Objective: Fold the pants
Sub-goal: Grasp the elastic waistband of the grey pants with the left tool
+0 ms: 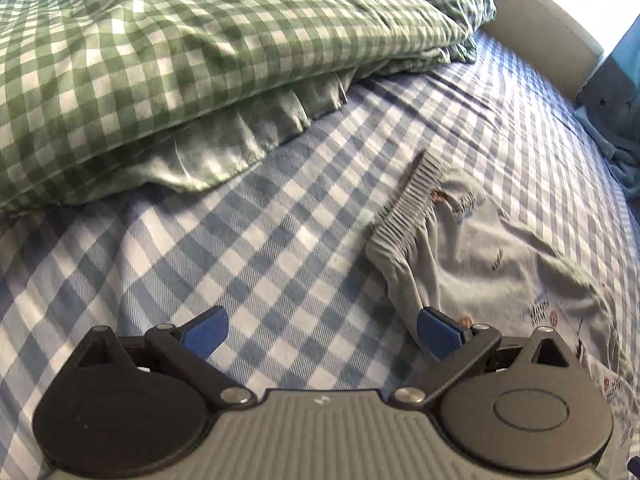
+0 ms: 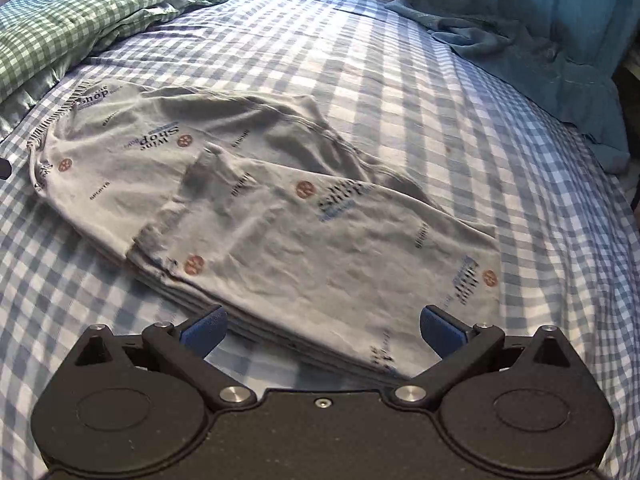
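Note:
Light grey printed pants [image 2: 280,208] lie flattened on a blue checked bedsheet [image 2: 400,60], one leg laid over the other, hem end nearest the right wrist camera. The ribbed waistband [image 1: 412,196] shows in the left wrist view, with the pants [image 1: 500,264] spreading away to the right. My left gripper [image 1: 320,332] is open over bare sheet [image 1: 240,240], its right fingertip [image 1: 436,330] at the waist corner's edge. My right gripper [image 2: 322,330] is open just above the hem end, nothing between its blue pads.
A green checked pillow and duvet [image 1: 180,60] is heaped along the left of the bed. A teal blanket [image 2: 540,40] is bunched at the far right corner. A pale headboard or wall [image 1: 540,20] bounds the far edge.

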The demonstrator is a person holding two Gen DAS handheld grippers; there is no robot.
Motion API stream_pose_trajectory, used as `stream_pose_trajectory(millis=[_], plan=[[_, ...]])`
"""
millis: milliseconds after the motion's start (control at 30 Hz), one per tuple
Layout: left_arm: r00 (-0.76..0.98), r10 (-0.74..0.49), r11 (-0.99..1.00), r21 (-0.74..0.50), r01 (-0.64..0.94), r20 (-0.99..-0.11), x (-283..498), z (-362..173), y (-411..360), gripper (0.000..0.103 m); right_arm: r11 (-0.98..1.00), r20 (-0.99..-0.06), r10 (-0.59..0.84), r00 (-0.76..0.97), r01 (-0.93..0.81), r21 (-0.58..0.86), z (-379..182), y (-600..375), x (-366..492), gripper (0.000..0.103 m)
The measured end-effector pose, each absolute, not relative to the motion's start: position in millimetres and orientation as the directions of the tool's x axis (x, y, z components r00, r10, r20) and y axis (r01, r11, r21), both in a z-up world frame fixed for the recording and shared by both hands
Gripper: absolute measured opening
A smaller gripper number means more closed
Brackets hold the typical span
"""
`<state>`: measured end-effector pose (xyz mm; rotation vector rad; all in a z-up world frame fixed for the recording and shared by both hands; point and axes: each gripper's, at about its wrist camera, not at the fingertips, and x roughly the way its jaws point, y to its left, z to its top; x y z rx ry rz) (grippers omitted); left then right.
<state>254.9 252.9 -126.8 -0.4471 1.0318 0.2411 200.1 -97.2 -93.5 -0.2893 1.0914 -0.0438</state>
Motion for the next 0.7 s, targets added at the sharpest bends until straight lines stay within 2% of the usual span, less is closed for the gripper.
stream_pose_trajectory(millis=[233, 467, 667, 700], plan=[[0.610, -0.154, 0.852, -0.417, -0.316, -0.777, 275.2, -133.6, 273.8, 0.101, 0.935, -0.853, -0.233, 0.466, -0.135, -0.329, -104.3, -63.7, 238.1, 0.102], [0.633, -0.234, 0.837, -0.484, -0.256, -0.738, 301.9, -151.1, 270.7, 0.099, 0.921, -0.850, -0.255, 0.460, -0.151, -0.359, -115.3, -61.3, 263.5, 0.102], [0.634, -0.291, 0.801, -0.545, -0.247, -0.717, 317.4, -162.7, 274.7, 0.067, 0.904, -0.871, -0.268, 0.411, -0.206, -0.375, -136.2, -53.1, 270.1, 0.102], [0.630, -0.302, 0.793, -0.556, -0.250, -0.715, 319.7, -165.0, 276.0, 0.058, 0.904, -0.870, -0.269, 0.413, -0.204, -0.376, -136.4, -52.6, 270.3, 0.102]])
